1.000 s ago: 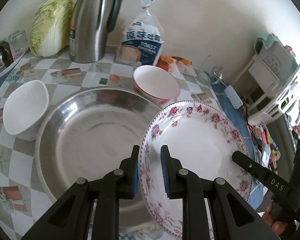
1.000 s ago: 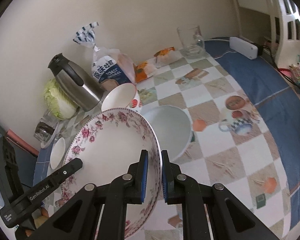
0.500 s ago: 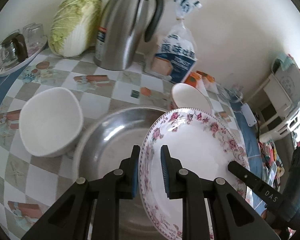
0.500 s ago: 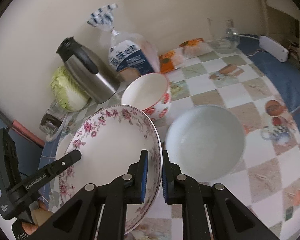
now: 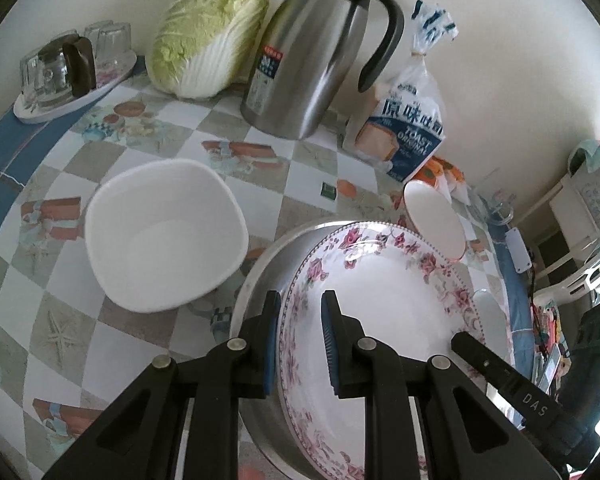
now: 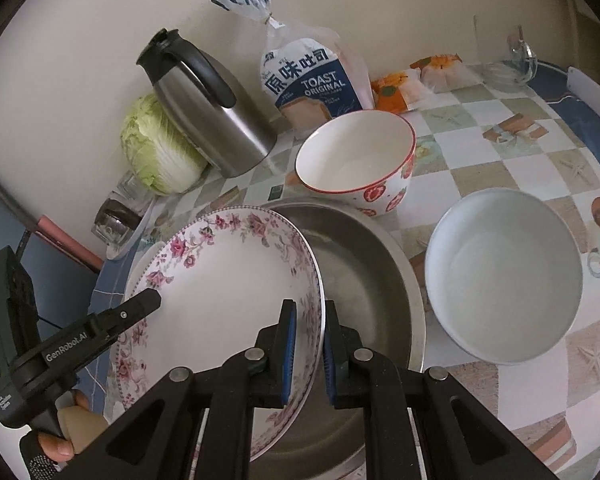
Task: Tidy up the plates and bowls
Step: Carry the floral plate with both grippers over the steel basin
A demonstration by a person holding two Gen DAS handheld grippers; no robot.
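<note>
Both hand-held grippers (image 5: 299, 336) (image 6: 310, 350) clamp the floral plate (image 6: 220, 292) above the steel basin (image 6: 364, 276)

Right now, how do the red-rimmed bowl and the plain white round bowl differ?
The red-rimmed bowl has a red lip and red floral prints outside; the plain white round bowl is undecorated. The red-rimmed bowl sits behind the steel basin, near the bread bag; the white bowl sits to the basin's right. Both are upright, empty and ungripped.
</note>
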